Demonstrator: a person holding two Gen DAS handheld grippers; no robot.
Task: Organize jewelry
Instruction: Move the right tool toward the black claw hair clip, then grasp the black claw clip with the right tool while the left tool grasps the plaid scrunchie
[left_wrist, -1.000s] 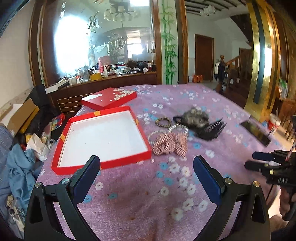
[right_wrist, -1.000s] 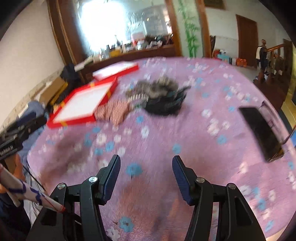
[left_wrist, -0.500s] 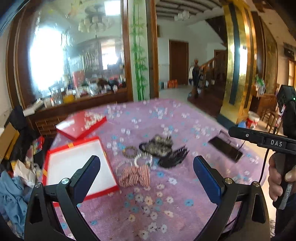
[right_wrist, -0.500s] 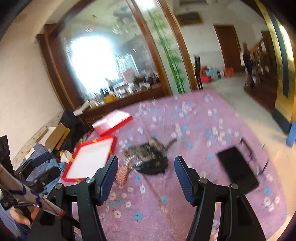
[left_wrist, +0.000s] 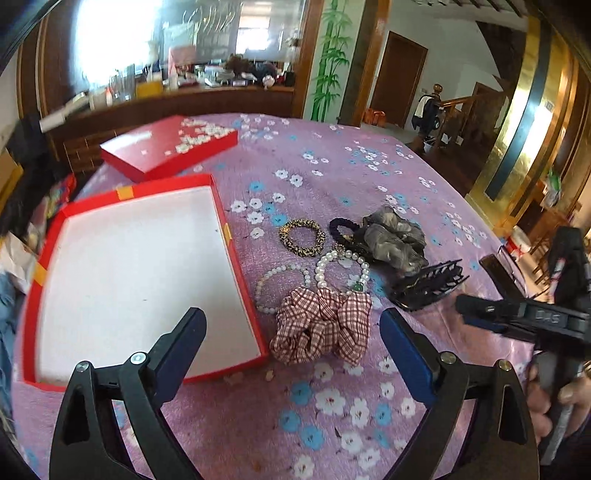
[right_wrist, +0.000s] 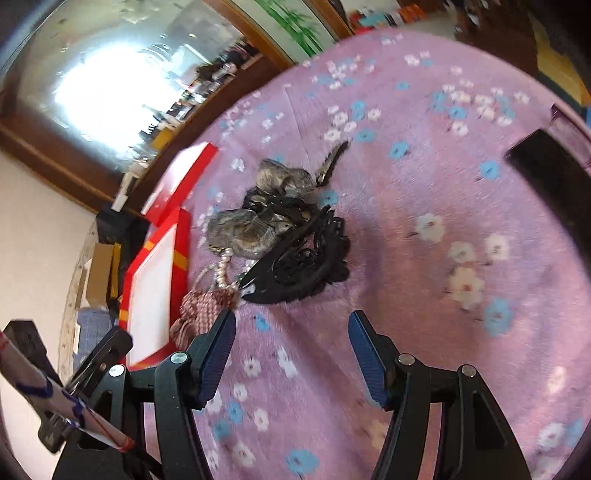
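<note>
Both hand-held grippers gape above purple floral tablecloth (left_wrist: 332, 155), wood-panelled room.

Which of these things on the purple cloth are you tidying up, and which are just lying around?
For the job:
open red box
checked scrunchie
pearl bracelets
leopard hair tie
grey scrunchie
black claw clip

Just lying about:
red lid
black phone
shelf clutter

Red box (left_wrist: 236, 254) w/ white inside; scrunchie (left_wrist: 321, 328) red-white check; hair tie (left_wrist: 302, 237) leopard print; claw clip (left_wrist: 428, 284) black; cloth (left_wrist: 369, 170) purple (white & blue flowers).
</note>
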